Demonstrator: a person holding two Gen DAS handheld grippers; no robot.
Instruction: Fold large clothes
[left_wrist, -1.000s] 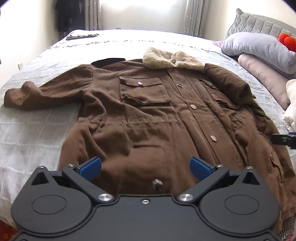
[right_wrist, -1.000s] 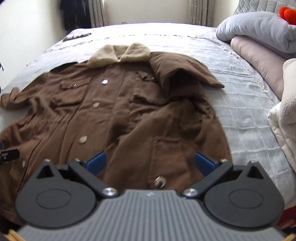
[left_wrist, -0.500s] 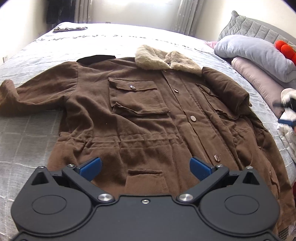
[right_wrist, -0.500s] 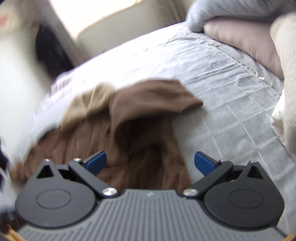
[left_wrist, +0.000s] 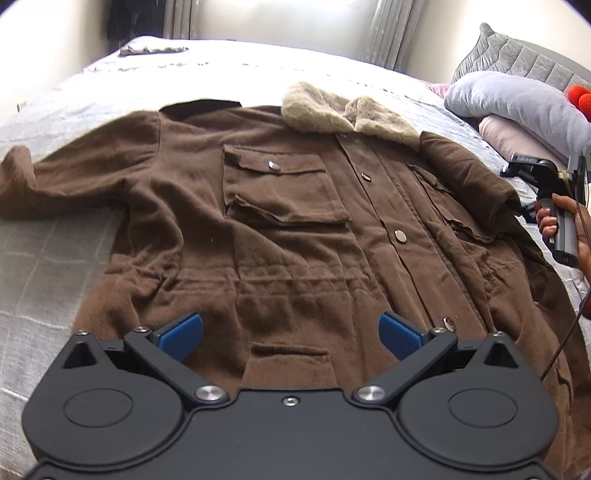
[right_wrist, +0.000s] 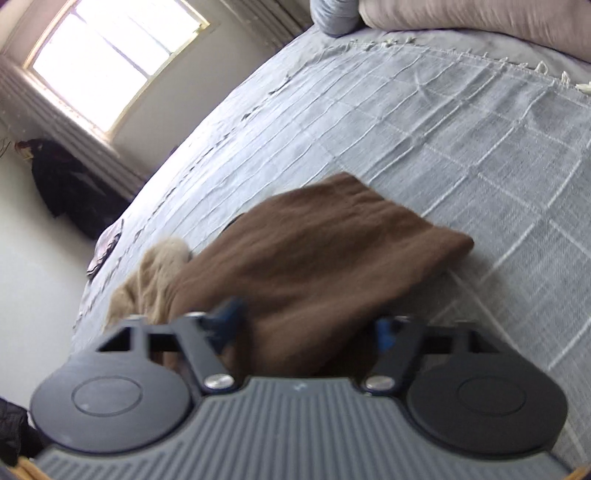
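While my right gripper straddled the coat sleeve, not clearly clamped, it risked slipping; my left gripper hung released.

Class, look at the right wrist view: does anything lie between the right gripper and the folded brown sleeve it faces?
Nothing visible does. The right gripper, fingers apart, sits directly at the brown jacket's folded sleeve; only the grey checked bedspread surrounds it.

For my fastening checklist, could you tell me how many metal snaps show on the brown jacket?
4: one on the chest pocket flap; three down the front placket: upper snap, middle snap, lower snap. Others may hide under the collar or behind the left claw.
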